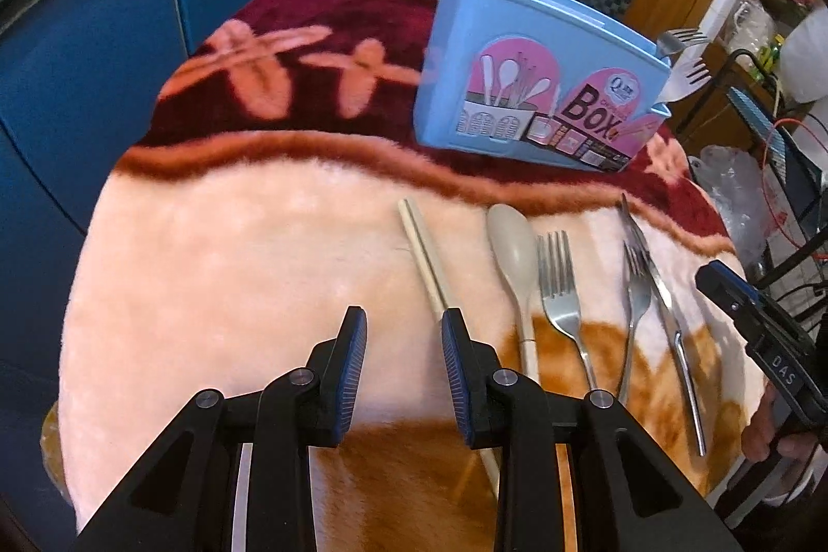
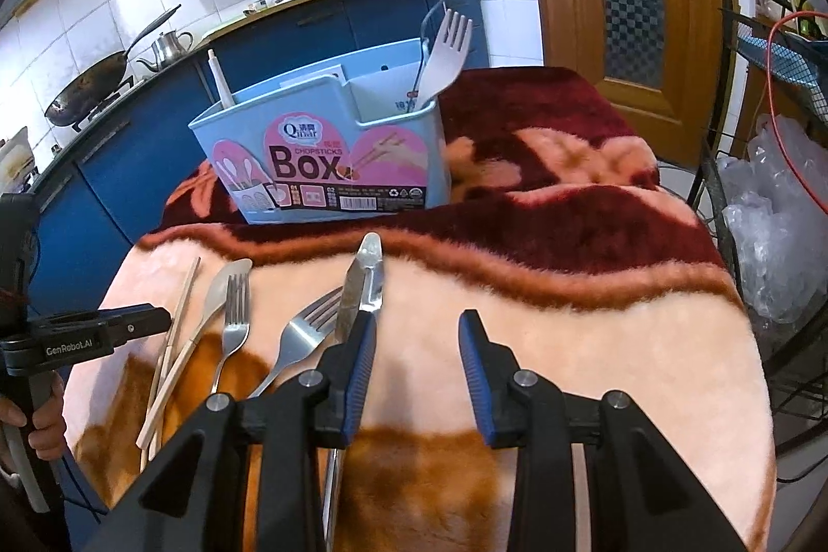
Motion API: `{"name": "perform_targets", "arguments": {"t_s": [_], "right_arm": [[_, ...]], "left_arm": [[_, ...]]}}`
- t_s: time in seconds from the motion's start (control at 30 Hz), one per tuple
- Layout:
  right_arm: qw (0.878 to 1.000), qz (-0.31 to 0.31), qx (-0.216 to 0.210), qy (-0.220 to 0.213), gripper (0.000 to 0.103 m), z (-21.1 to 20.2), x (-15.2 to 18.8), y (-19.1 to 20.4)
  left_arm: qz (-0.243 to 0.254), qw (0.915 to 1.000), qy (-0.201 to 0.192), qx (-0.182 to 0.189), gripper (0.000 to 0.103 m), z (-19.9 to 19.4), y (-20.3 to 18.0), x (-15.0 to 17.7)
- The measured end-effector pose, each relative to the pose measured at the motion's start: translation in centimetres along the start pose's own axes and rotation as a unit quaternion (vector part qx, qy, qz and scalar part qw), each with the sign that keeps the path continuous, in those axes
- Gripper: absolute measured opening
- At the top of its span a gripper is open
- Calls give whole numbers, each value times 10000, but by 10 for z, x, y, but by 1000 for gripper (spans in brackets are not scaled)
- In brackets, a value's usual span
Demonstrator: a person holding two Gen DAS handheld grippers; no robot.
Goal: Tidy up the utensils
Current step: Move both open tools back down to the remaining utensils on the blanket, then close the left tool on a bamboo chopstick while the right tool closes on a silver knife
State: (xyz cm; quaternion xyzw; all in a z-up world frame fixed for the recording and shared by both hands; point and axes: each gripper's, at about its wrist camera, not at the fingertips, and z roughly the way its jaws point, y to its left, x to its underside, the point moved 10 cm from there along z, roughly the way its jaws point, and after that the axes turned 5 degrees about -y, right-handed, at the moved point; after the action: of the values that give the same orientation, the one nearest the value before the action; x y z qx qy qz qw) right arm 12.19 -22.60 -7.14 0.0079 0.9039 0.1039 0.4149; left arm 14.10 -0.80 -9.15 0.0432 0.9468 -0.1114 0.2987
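- Left gripper [image 1: 403,376], bottom centre of the left wrist view: jaws spread, nothing between them. Its right finger sits over the chopsticks [image 1: 422,249] without gripping them.
- Right gripper [image 2: 416,376], bottom centre of the right wrist view: also released and empty. The knife [image 2: 357,288] runs under its left finger.
- Utensils not yet sorted lie in a row on the blanket [image 1: 233,267], mid-frame: chopsticks, beige spoon [image 1: 512,252], a fork [image 1: 561,288], then a second fork [image 1: 636,293] crossed by the knife.
- Blue chopsticks box [image 2: 331,148], upper centre of the right wrist view, already holds a white fork [image 2: 447,50] and a white handle [image 2: 220,78].
- Risk, my judgement: the knife touches the second fork, so closing on one may drag the other.
- Risk: plush blanket gives under thin utensils; fingers may pinch pile, and the grip may slip.
- Risk: the paired chopsticks may split, with only one lifted.
- Risk: the box looks light and could tip if a utensil hits its rim.
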Motion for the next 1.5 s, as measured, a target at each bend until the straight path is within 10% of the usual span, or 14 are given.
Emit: {"name": "perform_targets", "arguments": {"t_s": [0.73,1.5], "right_arm": [[9998,-144,-78,139,39,1,2,7],[9884,-165,-455,1439,47,43,5,25]], "left_arm": [[165,9995,163,-204,44,7,5,2],[-87,9971,114,742,4,13,-1,-30]]}}
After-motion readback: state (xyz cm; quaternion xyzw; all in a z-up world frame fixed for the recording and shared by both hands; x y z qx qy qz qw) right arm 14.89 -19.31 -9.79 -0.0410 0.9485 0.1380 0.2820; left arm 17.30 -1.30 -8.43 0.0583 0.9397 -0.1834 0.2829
